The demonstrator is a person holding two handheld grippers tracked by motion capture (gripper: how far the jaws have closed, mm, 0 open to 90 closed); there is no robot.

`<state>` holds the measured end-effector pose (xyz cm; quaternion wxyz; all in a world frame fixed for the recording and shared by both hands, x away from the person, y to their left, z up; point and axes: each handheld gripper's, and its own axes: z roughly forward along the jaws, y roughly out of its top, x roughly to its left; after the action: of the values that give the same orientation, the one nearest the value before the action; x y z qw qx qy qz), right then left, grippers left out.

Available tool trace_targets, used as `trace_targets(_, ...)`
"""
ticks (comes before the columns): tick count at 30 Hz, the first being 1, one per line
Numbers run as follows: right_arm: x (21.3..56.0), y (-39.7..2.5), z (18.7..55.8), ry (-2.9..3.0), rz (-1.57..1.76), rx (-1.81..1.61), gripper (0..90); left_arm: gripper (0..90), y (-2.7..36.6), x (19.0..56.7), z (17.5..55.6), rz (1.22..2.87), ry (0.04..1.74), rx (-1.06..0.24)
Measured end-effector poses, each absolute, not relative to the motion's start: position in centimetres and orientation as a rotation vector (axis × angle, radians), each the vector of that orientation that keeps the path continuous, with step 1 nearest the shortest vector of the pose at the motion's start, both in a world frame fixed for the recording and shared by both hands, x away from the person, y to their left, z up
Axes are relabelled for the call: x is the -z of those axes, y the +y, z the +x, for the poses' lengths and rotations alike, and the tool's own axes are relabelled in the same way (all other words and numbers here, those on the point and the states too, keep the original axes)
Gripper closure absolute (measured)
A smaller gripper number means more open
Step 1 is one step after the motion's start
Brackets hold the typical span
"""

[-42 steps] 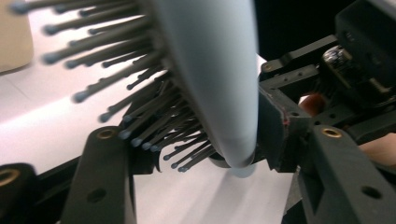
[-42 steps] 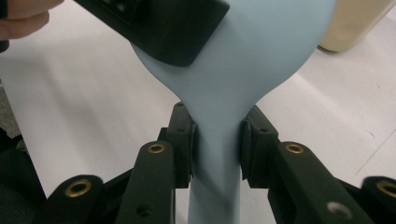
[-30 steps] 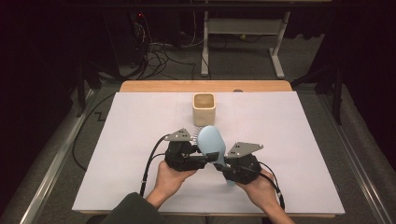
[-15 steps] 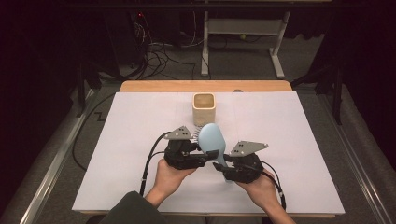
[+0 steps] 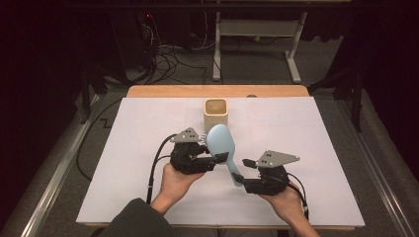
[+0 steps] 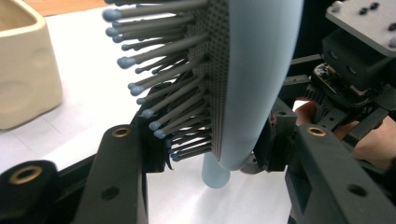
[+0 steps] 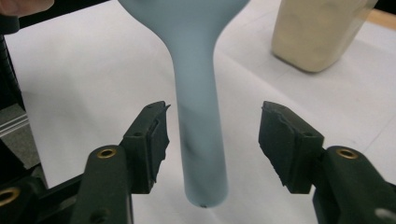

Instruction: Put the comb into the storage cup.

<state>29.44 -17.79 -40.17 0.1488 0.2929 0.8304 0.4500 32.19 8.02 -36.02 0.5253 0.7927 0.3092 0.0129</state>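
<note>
A light blue hairbrush (image 5: 219, 140) hangs tilted above the white table cover, bristles facing left. My left gripper (image 5: 220, 158) is shut on the lower part of the brush head (image 6: 254, 70), with its jaws pressing the bristle side and the smooth back. The handle (image 7: 201, 135) points down and toward my right gripper (image 5: 245, 183). That gripper is open, and the handle's end lies between its jaws without touching either pad (image 7: 156, 135).
A cream square cup (image 5: 216, 113) stands upright at the back middle of the white cover (image 5: 321, 148), just beyond the brush; it appears as the cup (image 6: 23, 70) and the cup (image 7: 317, 32). The wooden table edge (image 5: 173, 91) runs behind it.
My right gripper has drawn back to the right, away from the left one. More of the brush handle shows between the two. The brush head has tipped slightly left.
</note>
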Motion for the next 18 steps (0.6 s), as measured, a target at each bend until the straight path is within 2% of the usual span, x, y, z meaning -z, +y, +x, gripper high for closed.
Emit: trace_targets(18, 41.1, -23.0, 28.8, 2.22, 0.937, -1.399, 35.6, 54.7, 8.1, 33.9, 33.4, 1.898, 0.738, -0.108)
